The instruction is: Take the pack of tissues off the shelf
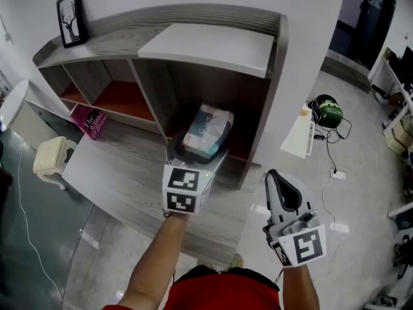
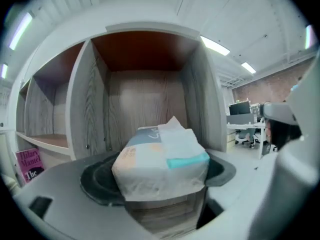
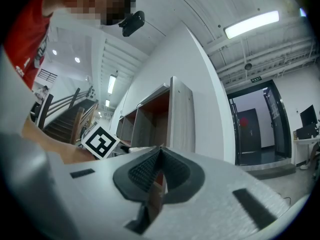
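Observation:
The pack of tissues [image 1: 208,132], white with pale blue and orange print, sits between the jaws of my left gripper [image 1: 197,155] in front of the shelf's right compartment. In the left gripper view the pack of tissues [image 2: 160,161] fills the space between the dark pads, which press its two sides; the left gripper [image 2: 159,176] is shut on it. My right gripper [image 1: 276,181] hangs lower right over the floor, away from the shelf. In its own view the right gripper [image 3: 159,176] has its ribbed pads closed together with nothing between them.
The grey wooden shelf [image 1: 193,41] has red-floored compartments and a white top panel. A framed picture [image 1: 71,16] stands on its top left. A pink book [image 1: 91,121] lies by the lower left ledge. A green helmet [image 1: 328,111] and cables lie on the floor at right.

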Demonstrator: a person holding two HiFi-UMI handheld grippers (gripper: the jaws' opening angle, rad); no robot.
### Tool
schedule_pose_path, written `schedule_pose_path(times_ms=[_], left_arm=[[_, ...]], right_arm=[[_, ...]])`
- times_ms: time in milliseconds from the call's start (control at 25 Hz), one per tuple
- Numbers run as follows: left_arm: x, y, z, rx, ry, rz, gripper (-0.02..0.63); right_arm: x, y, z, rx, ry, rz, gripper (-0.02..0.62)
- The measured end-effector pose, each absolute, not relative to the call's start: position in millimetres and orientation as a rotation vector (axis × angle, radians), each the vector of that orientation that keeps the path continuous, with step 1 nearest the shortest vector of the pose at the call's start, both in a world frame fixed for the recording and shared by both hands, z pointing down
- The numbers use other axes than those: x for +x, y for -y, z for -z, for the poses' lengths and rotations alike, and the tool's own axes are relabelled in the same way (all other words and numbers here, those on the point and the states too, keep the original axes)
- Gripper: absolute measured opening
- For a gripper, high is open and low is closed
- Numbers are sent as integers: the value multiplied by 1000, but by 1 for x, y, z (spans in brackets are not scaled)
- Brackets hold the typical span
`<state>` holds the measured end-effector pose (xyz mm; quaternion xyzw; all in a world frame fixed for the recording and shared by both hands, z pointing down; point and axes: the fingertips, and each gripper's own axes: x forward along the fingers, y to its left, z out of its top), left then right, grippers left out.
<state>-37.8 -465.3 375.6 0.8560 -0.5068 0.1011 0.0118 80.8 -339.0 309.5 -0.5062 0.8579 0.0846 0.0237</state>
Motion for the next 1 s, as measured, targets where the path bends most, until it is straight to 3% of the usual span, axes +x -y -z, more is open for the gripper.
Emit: schedule_pose_path(times_ms=[600, 1000], left_arm=[[-57, 333, -292, 2764, 1621, 67, 446], [-67, 289, -281, 2741, 1662, 94, 446]], right_arm=[[44, 300, -289, -1392, -2673, -288, 5], [35, 273, -286, -1323, -2684, -291, 5]])
